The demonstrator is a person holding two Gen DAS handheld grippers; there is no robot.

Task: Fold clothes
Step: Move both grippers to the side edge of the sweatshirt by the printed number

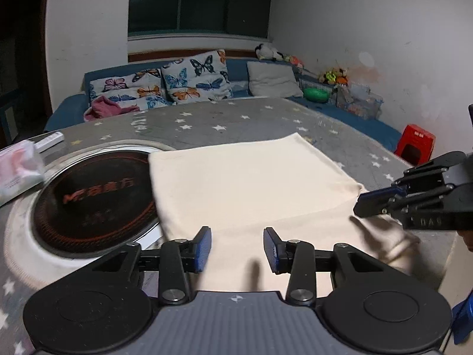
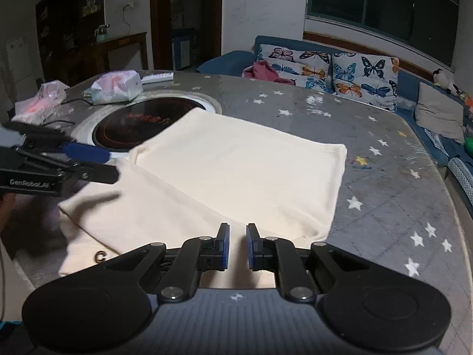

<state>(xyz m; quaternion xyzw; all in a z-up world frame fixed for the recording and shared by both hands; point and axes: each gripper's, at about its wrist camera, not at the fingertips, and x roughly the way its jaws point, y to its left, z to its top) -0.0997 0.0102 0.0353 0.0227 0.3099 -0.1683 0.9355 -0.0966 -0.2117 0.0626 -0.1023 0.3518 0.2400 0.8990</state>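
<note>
Tissue packs: two in the right wrist view, one at the table's far left edge, one beside the cooktop; the left wrist view shows one only.
Remote control: one, white, just beyond the packs.
Cooktop: one, round, black, sunk in the star-patterned table; the garment's left edge overlaps its rim.
Left gripper: released, jaws wide apart above the garment's near edge, grasping nothing.
Garment: one, cream, lying on the table, top layer folded over a lower layer.
Printed mark: one dark letter on the lower layer, seen only in the right wrist view.
Right gripper: jaws slightly parted, nothing between them, above the garment's near edge.
Butterfly cushions: two, on the blue sofa.
Red stool: one, left wrist view only.
</note>
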